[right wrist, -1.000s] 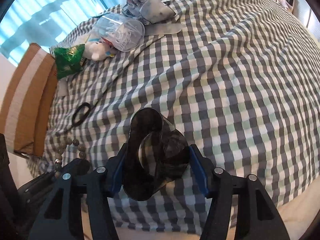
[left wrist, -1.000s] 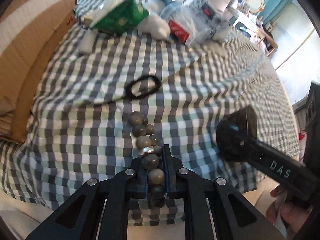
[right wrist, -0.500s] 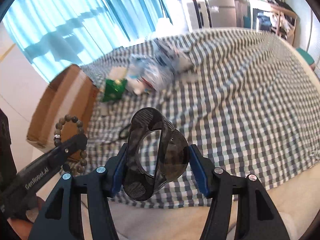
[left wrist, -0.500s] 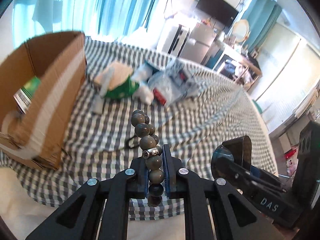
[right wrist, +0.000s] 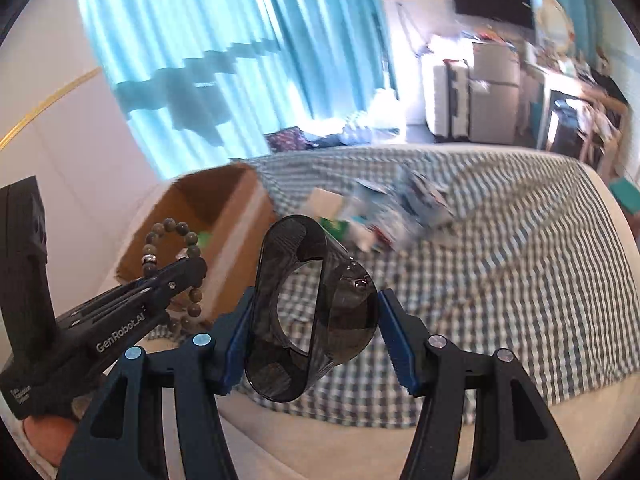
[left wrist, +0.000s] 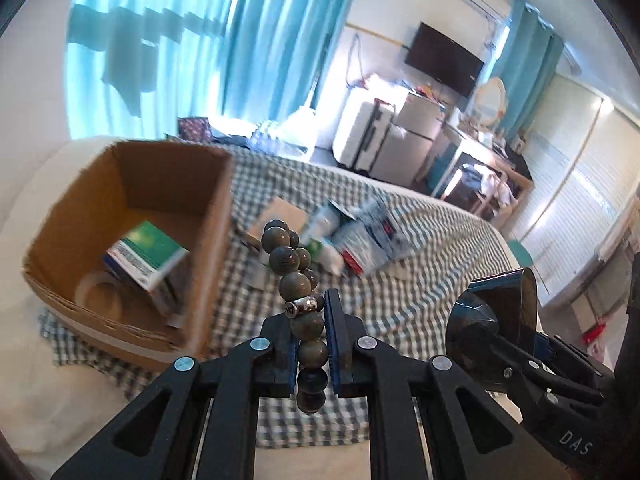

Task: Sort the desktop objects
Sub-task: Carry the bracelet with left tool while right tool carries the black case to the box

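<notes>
A bed (left wrist: 440,264) carried everything, spread with a checked cloth (right wrist: 500,264) in grey, green and white over a pale cover that showed bare along the near edge. At the left side an open cardboard box (left wrist: 208,240) stood on the cloth, and a green-and-white packet (left wrist: 148,256) and a pale ring lay inside it. Just beside the box, toward the middle of the bed, lay a blurred heap of packets and wrappers (left wrist: 356,236), with a flat brown card (left wrist: 276,216) at its near-left end.
</notes>
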A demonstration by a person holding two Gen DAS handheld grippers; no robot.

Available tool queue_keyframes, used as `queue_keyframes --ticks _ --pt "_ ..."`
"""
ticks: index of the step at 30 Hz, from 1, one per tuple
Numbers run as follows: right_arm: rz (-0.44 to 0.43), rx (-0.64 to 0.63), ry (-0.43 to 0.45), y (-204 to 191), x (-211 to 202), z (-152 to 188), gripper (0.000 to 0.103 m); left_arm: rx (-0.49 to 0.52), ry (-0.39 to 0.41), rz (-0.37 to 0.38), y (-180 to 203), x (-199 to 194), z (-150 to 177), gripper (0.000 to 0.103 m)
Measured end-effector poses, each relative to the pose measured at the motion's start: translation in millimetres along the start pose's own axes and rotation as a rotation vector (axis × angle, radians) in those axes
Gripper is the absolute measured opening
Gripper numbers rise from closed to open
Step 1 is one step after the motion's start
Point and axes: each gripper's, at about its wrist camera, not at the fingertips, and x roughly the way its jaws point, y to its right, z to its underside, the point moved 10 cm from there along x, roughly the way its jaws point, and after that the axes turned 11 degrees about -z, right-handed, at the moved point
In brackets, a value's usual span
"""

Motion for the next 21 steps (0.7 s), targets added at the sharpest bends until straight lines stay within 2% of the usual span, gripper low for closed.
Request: queue_keyframes --ticks 6,11,17,21 --pt "-0.077 -0.081 -0.010 -56 31 -28 0.058 -0.071 0.046 -0.075 -62 -10 -29 0.011" --pt "-0.162 -0.123 -0.050 -103 74 -42 0.058 -0.108 0.040 -0.132 -111 5 -45 0.011" --pt "-0.234 -0.113 -0.108 -130 132 -46 0.058 -0.117 -0.021 -0.208 -162 41 -44 0.011" --pt "-0.233 -0.114 -0.152 -138 172 -52 0.058 -0.123 -0.053 -0.237 -180 61 -36 0.011"
